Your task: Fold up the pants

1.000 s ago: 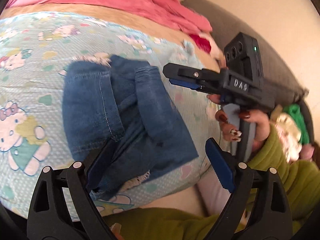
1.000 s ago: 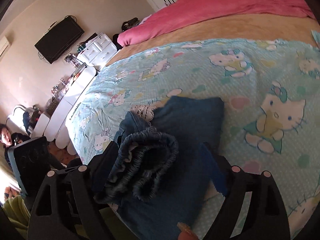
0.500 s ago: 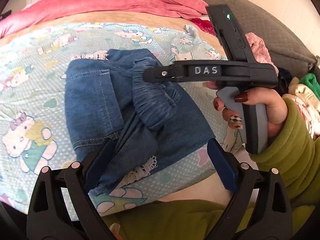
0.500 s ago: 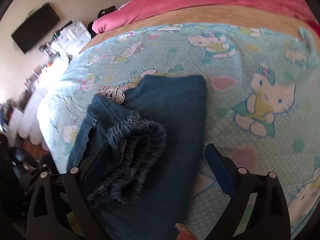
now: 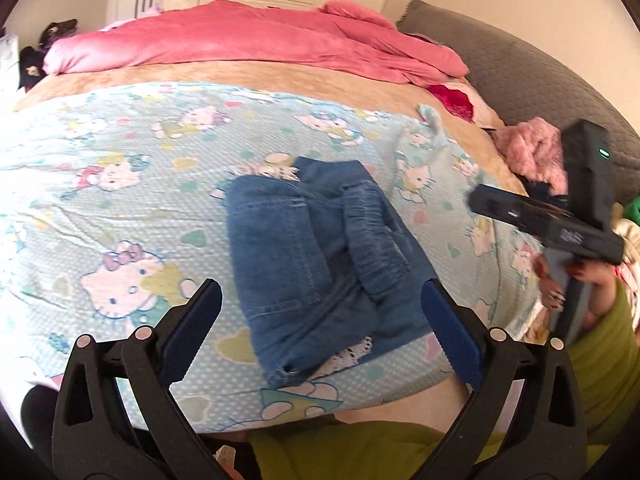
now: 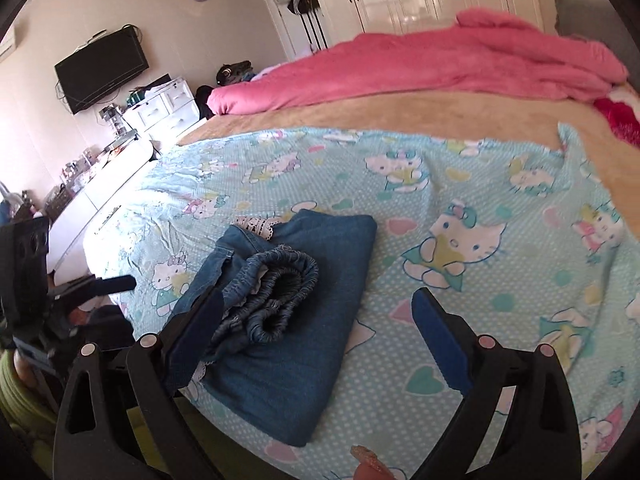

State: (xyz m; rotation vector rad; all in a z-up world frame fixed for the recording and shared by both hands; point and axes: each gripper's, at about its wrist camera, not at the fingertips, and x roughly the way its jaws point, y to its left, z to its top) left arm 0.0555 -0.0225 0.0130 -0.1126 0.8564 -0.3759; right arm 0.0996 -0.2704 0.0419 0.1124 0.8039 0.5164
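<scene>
The bed (image 5: 120, 184), under its cartoon-cat sheet (image 6: 460, 200), carries the folded denim pants (image 5: 320, 264) near its front edge, the gathered waistband (image 6: 280, 284) bunched on top. Both grippers have pulled back since half a second ago: the left gripper (image 5: 320, 320) and right gripper (image 6: 316, 332) now hover above the pants, fingers spread wide and holding nothing.

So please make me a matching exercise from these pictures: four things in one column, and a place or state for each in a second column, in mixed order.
Things:
1. folded jeans
2. pink duvet
3. television
4. left gripper

Places or states:
a. mounted on the wall
b. open, holding nothing
c. bunched at the far side of the bed
d. lying on the cartoon-cat sheet, near the bed's edge

Pairs: 1-d, 2-c, 3-a, 4-b
</scene>
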